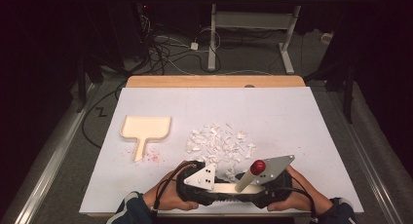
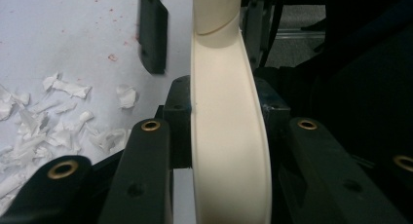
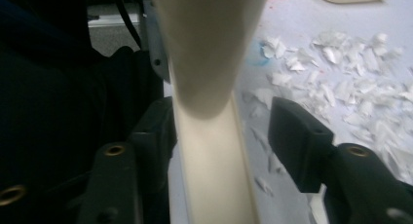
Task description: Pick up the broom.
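A white paper sheet (image 1: 292,112) is covering most of a light wooden table (image 1: 214,81), leaving a strip of wood showing along its far edge. Red speckles (image 1: 152,156) are lying on the white paper sheet near its left front part. Beyond the table's far edge, tangled black and white cables (image 1: 170,51) are trailing over grey carpet floor (image 1: 253,58). A white metal desk frame (image 1: 253,29) is standing behind the table, on that same floor.
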`<state>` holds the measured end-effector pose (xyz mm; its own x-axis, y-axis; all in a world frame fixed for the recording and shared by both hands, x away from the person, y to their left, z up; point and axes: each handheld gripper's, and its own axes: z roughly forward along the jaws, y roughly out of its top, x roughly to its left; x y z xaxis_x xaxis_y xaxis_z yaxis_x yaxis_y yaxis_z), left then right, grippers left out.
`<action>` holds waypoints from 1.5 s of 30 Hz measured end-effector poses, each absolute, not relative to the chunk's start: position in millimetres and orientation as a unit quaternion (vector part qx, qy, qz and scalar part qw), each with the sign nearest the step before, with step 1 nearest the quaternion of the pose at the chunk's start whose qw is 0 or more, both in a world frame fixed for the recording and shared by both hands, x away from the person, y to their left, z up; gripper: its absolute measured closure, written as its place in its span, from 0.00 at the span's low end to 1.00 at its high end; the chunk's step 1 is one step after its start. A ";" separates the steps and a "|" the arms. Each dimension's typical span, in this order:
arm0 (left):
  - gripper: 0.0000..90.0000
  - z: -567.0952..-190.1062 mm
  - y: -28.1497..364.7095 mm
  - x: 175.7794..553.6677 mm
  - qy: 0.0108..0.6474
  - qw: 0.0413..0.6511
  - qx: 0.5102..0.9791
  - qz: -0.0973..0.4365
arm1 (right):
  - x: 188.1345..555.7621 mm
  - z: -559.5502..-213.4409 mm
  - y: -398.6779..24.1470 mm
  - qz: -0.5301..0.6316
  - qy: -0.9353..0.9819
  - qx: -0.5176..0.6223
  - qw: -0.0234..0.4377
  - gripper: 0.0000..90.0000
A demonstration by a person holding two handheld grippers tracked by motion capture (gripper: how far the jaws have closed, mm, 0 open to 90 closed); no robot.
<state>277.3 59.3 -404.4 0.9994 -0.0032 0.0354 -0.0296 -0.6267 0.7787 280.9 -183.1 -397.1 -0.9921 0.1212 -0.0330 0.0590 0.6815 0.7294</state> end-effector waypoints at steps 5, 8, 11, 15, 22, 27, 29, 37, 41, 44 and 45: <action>0.69 -403.1 66.1 282.5 0.003 0.455 0.890 0.013 | 282.7 -403.6 -180.0 0.413 0.910 0.039 0.019 0.75; 0.59 -402.3 63.7 280.4 0.011 0.434 0.899 0.058 | 281.6 -402.2 -179.8 0.415 0.908 0.040 0.034 0.76; 0.41 -401.8 65.4 281.0 0.026 0.431 0.898 0.079 | 282.2 -401.8 -180.5 0.407 0.911 0.042 0.048 0.76; 0.24 -398.4 84.4 281.4 0.082 0.431 0.885 0.156 | 289.6 -391.9 -193.6 0.427 0.894 0.107 0.082 0.76; 0.19 -412.1 128.3 278.0 0.138 0.409 0.872 0.229 | 300.9 -374.3 -224.1 0.442 0.867 0.172 0.150 0.76; 0.19 -428.3 165.1 272.7 0.198 0.406 0.852 0.264 | 313.8 -370.6 -245.5 0.446 0.848 0.224 0.178 0.76; 0.19 -435.7 179.1 271.2 0.225 0.403 0.844 0.272 | 317.8 -371.2 -249.6 0.441 0.845 0.238 0.188 0.76; 0.19 -458.6 218.6 261.0 0.302 0.392 0.820 0.287 | 330.3 -373.7 -260.2 0.423 0.835 0.267 0.230 0.76; 0.19 -464.8 223.2 258.3 0.321 0.394 0.816 0.275 | 335.1 -377.5 -264.6 0.407 0.832 0.285 0.248 0.76; 0.19 -465.7 219.9 258.6 0.310 0.389 0.821 0.279 | 340.2 -380.3 -268.9 0.396 0.829 0.298 0.259 0.76; 0.19 -466.7 217.7 258.0 0.305 0.383 0.826 0.279 | 342.1 -381.7 -270.0 0.392 0.828 0.300 0.265 0.76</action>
